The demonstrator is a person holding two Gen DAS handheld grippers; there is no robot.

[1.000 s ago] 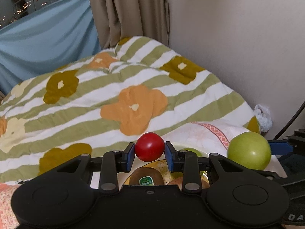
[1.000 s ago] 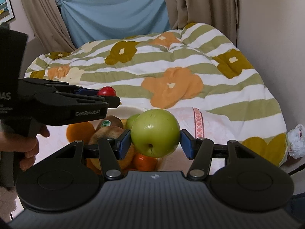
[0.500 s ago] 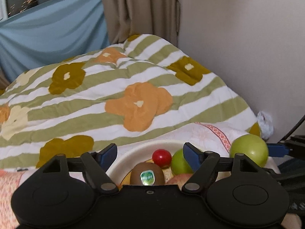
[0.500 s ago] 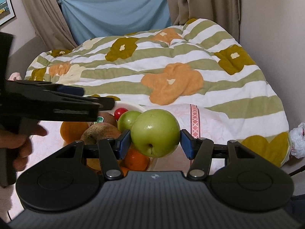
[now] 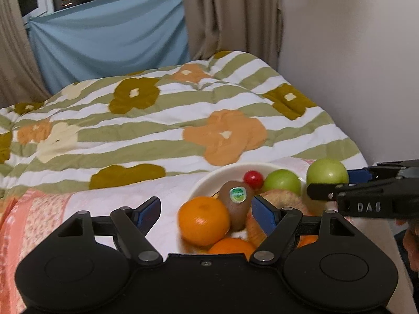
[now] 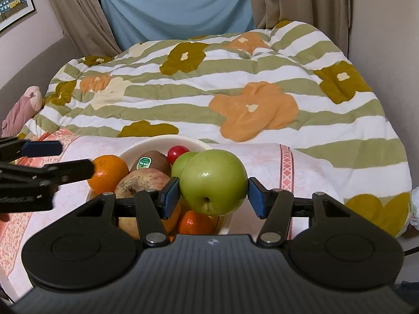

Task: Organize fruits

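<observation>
A white bowl (image 5: 225,172) (image 6: 154,144) holds a small red fruit (image 5: 253,179) (image 6: 177,152), a kiwi with a sticker (image 5: 235,202) (image 6: 150,161), a green apple (image 5: 282,182), a reddish apple (image 6: 142,183) and oranges (image 5: 204,220) (image 6: 108,174). My left gripper (image 5: 207,213) is open and empty, back from the bowl on its left side; it also shows in the right wrist view (image 6: 52,159). My right gripper (image 6: 213,196) is shut on a large green apple (image 6: 213,181) (image 5: 327,171), held above the bowl's right edge.
The bowl stands on a pink patterned cloth (image 5: 104,198) over a low table. Behind it lies a bed with a striped, flowered quilt (image 5: 183,120). A wall (image 5: 353,52) is at the right, curtains and a blue sheet at the back.
My left gripper opened and let the red fruit go into the bowl, then pulled back and to the left. My right gripper still holds the green apple, now slightly nearer the bowl.
</observation>
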